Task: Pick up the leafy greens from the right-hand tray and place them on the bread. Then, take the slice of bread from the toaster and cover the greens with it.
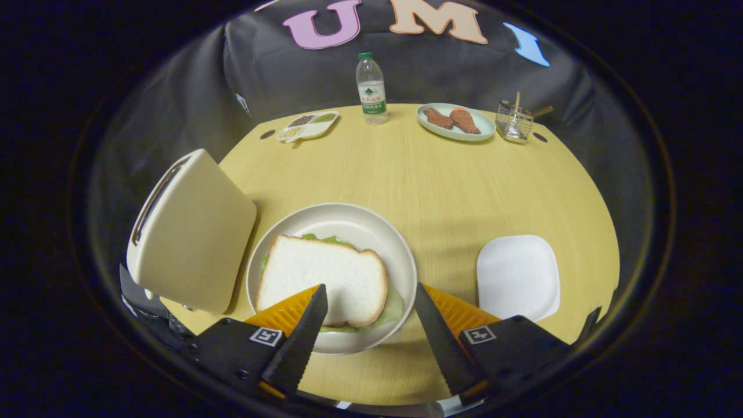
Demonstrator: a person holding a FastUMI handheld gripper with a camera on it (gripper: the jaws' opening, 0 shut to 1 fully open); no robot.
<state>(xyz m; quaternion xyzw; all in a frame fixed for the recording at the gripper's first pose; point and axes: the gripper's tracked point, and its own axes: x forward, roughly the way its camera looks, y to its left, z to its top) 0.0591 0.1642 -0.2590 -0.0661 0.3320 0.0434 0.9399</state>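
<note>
Toaster [191,232]: stands left of the plate, its slot looks empty, though the angle is poor and I cannot be sure.
Plate [348,217]: just ahead of the fingers, beside the toaster.
Bread slice [322,278]: lies flat on the plate, covering the greens.
Leafy greens [395,307]: under the slice, only edges show at its far and right sides.
Gripper [371,313]: fingers are spread apart and hold nothing; the slice's near edge lies between their tips.
Right tray [518,276]: white, on the counter [418,180] right of the plate.
Step in hand: I judge it is the release. Lift straight up, fingers wide, so they do not drag the slice off the greens.
</note>
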